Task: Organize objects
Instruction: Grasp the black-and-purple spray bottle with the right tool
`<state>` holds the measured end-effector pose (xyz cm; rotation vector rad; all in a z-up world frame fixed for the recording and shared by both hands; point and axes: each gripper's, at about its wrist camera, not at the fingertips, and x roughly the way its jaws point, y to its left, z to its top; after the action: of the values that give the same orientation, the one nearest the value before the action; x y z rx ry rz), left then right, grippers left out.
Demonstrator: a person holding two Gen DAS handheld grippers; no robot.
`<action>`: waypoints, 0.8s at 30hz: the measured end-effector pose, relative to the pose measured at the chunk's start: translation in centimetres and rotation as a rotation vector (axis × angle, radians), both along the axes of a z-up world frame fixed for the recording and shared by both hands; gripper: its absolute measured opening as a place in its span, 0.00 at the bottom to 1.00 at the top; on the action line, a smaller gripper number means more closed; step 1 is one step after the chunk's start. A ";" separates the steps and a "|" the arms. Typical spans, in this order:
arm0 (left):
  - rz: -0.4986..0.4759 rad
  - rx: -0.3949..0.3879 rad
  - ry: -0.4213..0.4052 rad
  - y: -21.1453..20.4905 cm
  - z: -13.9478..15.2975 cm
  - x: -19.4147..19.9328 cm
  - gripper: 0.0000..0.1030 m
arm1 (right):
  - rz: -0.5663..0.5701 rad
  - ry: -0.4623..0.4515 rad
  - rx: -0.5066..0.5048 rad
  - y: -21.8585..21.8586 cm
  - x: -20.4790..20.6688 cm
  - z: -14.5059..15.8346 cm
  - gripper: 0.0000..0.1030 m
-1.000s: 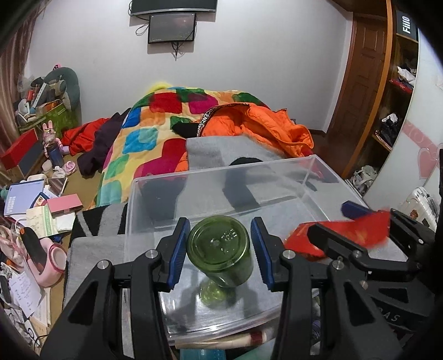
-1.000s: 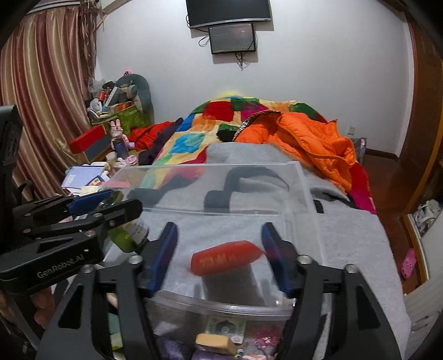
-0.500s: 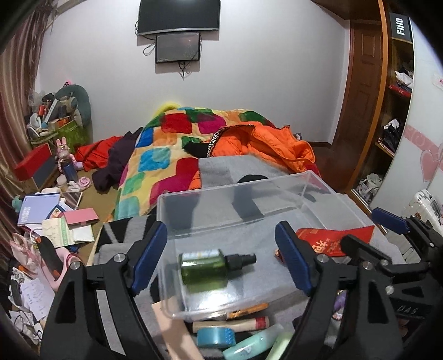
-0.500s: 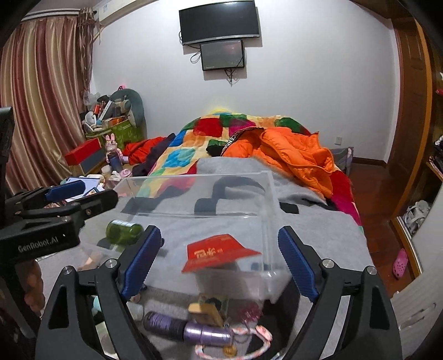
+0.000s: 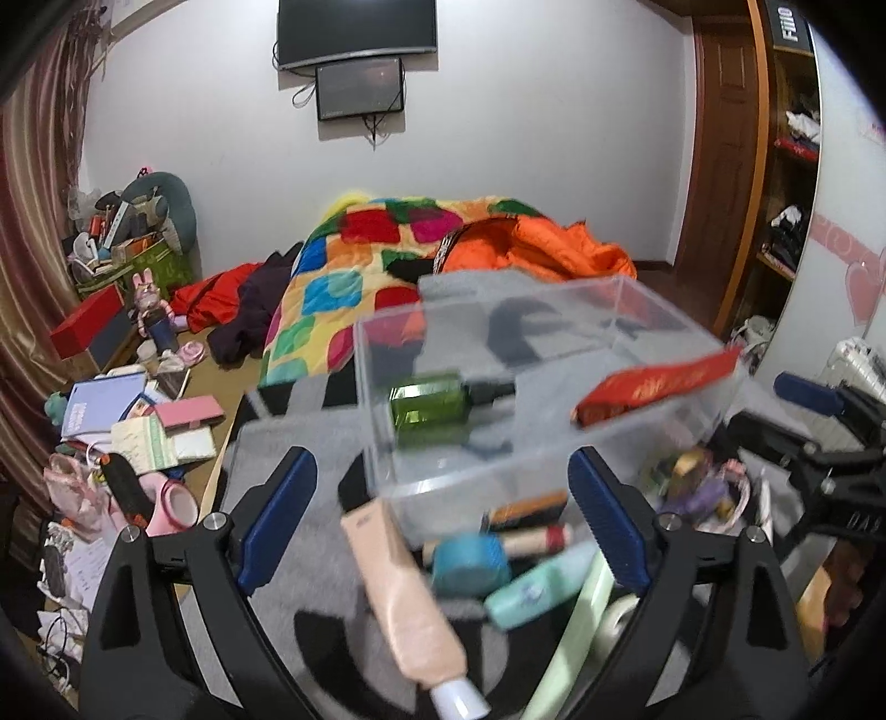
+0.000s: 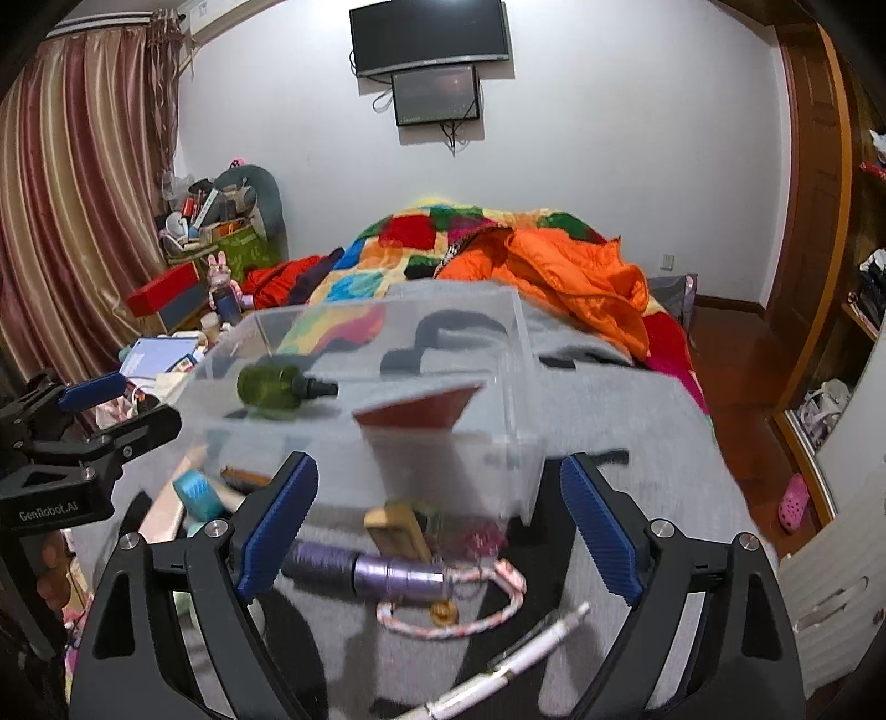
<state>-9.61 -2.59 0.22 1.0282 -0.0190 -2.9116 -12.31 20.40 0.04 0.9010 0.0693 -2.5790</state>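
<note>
Bottle (image 5: 429,400), green and lying flat, shares the clear box (image 5: 554,354) with a red envelope (image 5: 659,382); tubes (image 5: 410,603) crowd in front. Both tools, left tool (image 5: 443,523) and right tool (image 6: 437,523), are opening, empty.

A dark television (image 6: 429,36) hangs high on the white wall, a smaller black screen (image 6: 436,95) fixed just beneath it with cables dangling. Striped red-and-gold curtains (image 6: 83,194) fill the left side. On the bed lies a patchwork quilt (image 5: 343,282) in bright squares, and an orange puffy jacket (image 6: 570,277) is heaped on it to the right. Left of the bed, clutter — a red box (image 5: 88,327), a pink rabbit figure (image 5: 148,288), a blue notebook (image 5: 99,401). A wooden door (image 5: 720,160) stands at the right, open shelves (image 5: 786,166) just beside it.
</note>
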 end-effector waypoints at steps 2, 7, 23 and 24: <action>0.010 0.004 -0.024 -0.3 -1.0 0.6 0.91 | 0.000 -0.024 -0.006 0.3 0.1 -0.6 0.85; 0.037 0.073 -0.097 -1.6 -3.8 1.9 0.91 | -0.004 -0.073 -0.011 0.5 0.2 -2.1 0.85; 0.068 0.069 -0.152 -1.8 -7.9 4.7 0.91 | 0.075 -0.178 0.057 -4.0 0.5 -5.8 0.88; 0.070 0.074 -0.151 -2.1 -7.8 4.8 0.91 | 0.072 -0.183 0.062 -4.2 0.4 -6.0 0.90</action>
<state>-4.78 -4.73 -7.61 1.2325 0.1171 -2.7851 -11.95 16.22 -5.92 1.1320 0.1276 -2.4292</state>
